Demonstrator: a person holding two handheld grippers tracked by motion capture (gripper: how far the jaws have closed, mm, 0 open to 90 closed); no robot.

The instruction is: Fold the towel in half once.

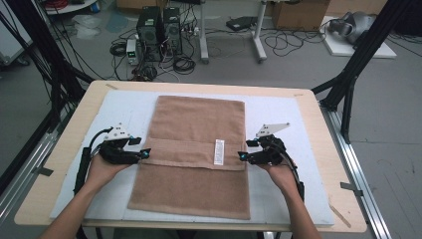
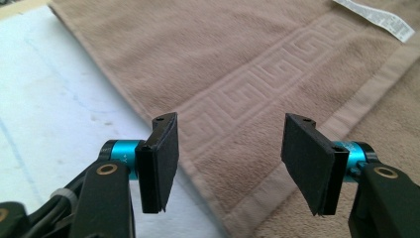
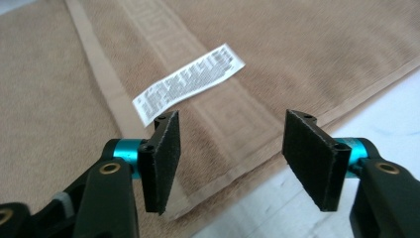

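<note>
The high view is looking forward and down from above the person's side, taking in the whole table (image 1: 308, 107) and the floor beyond. Each gripper view is riding low and close, looking along its own jaws at the towel (image 1: 199, 124) edge. The label (image 3: 188, 83) is appearing in all three views.

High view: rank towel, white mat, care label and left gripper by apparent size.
1. white mat
2. towel
3. left gripper, though it sits nearer the camera than the cloth
4. care label
</note>
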